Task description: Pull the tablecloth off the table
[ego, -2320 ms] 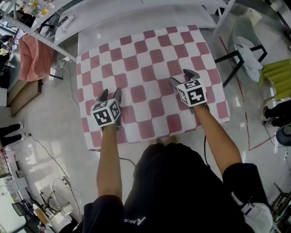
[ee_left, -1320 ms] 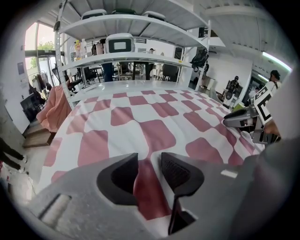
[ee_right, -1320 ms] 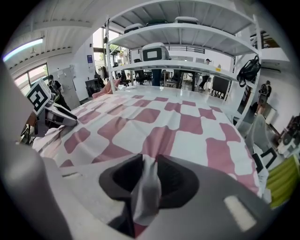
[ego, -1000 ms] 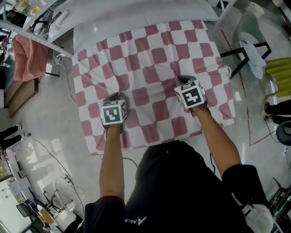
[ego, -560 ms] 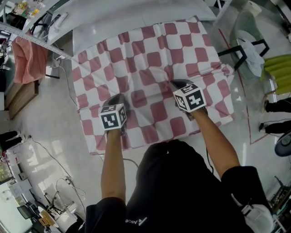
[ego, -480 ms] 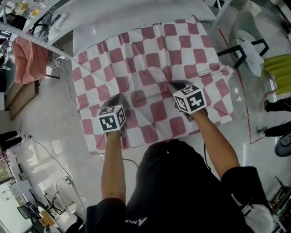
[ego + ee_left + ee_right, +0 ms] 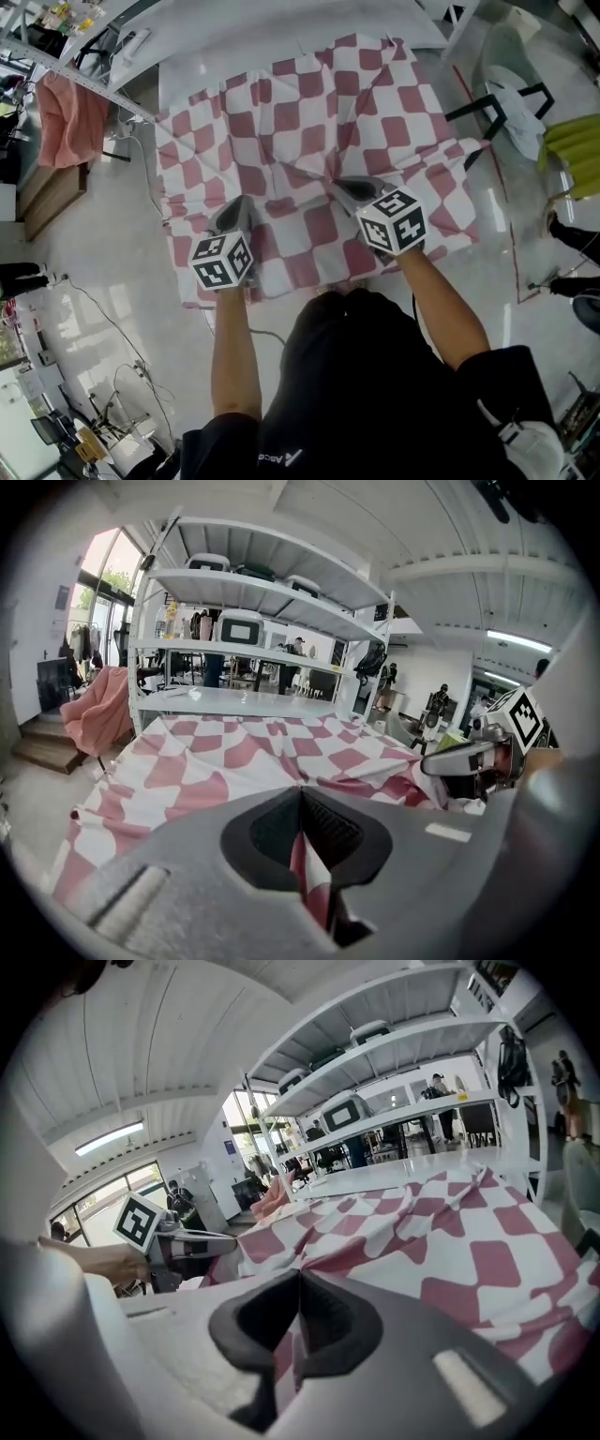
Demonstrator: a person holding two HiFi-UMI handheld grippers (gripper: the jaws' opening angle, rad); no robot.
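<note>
Table (image 7: 216, 61) mostly hidden under bunched checkered tablecloth (image 7: 309, 122)

The tablecloth (image 7: 309, 131), thin fabric in pink-red and white checks, lies rumpled and skewed across the white surface (image 7: 234, 52), whose far strip is bare. Its near edge hangs over the near side, and its right corner droops off the right side. Two folds rise as ridges, one clamped in the left hand-held gripper (image 7: 241, 202) and one in the right hand-held gripper (image 7: 339, 185). Creases fan out from both.
</note>
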